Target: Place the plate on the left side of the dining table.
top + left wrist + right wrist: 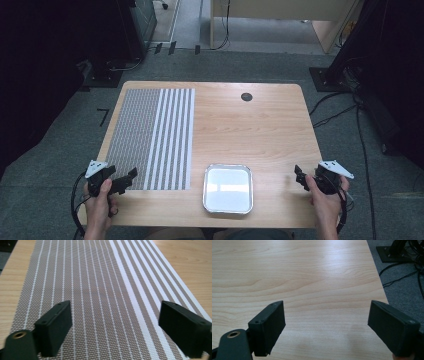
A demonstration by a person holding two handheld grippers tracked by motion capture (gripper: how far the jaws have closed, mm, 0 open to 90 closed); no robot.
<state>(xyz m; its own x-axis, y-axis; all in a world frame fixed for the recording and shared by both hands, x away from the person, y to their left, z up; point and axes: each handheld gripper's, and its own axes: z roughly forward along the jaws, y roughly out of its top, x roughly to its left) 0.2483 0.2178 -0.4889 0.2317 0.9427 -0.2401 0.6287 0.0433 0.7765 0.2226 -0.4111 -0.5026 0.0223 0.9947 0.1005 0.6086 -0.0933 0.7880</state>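
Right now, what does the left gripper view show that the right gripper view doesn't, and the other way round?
The left gripper view alone shows the striped woven placemat, lying flat on the table with the left gripper above its near end, jaws wide apart. The right gripper view alone shows bare wood under the right gripper, the table's right edge, and grey floor with black cables beyond it. Both share the light wooden table and a pair of open black jaws holding nothing.
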